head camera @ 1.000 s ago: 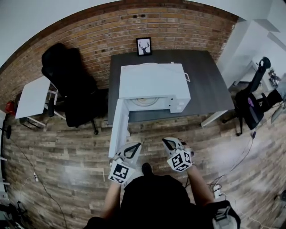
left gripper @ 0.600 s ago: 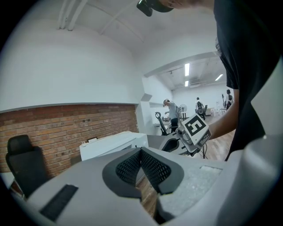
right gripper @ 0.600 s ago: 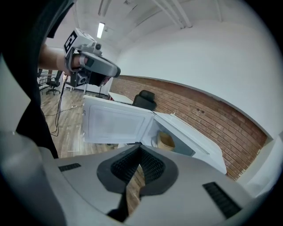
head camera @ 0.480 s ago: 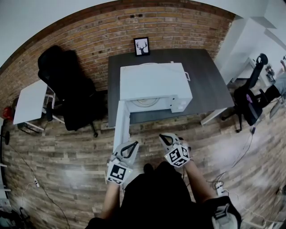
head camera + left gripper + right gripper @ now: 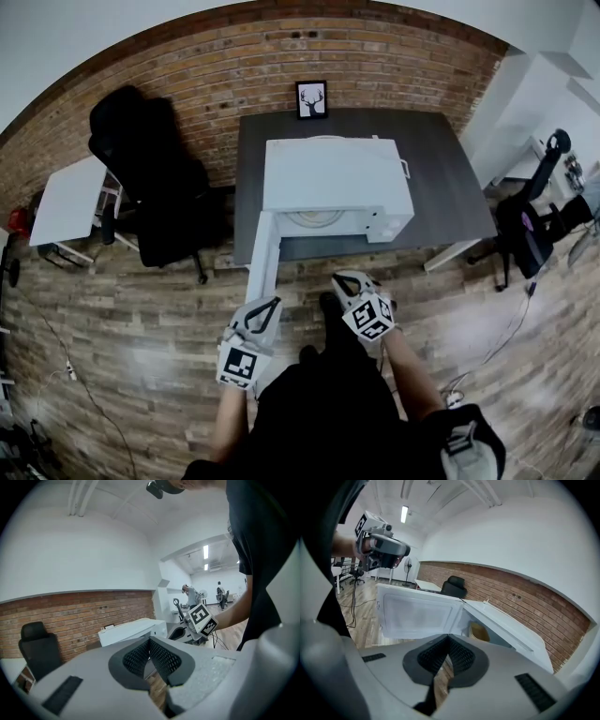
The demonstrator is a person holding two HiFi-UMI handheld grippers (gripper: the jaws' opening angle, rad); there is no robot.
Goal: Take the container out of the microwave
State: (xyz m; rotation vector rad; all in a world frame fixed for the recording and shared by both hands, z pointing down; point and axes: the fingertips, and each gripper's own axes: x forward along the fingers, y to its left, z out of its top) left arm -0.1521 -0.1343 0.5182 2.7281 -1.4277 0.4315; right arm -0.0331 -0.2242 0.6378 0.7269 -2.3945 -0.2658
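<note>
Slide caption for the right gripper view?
Shut right gripper faces the open microwave; yellowish container inside.

The person holds the left gripper (image 5: 265,306) and the right gripper (image 5: 345,281) out ahead of the torso, side by side and apart, both pointing forward and tilted somewhat down; the right one sits slightly further forward in the head view; the bare left forearm (image 5: 223,420) and right forearm (image 5: 409,373) reach forward; in the left gripper view the jaws meet at the tips with nothing between them; the right gripper's jaws are likewise together and empty.
</note>
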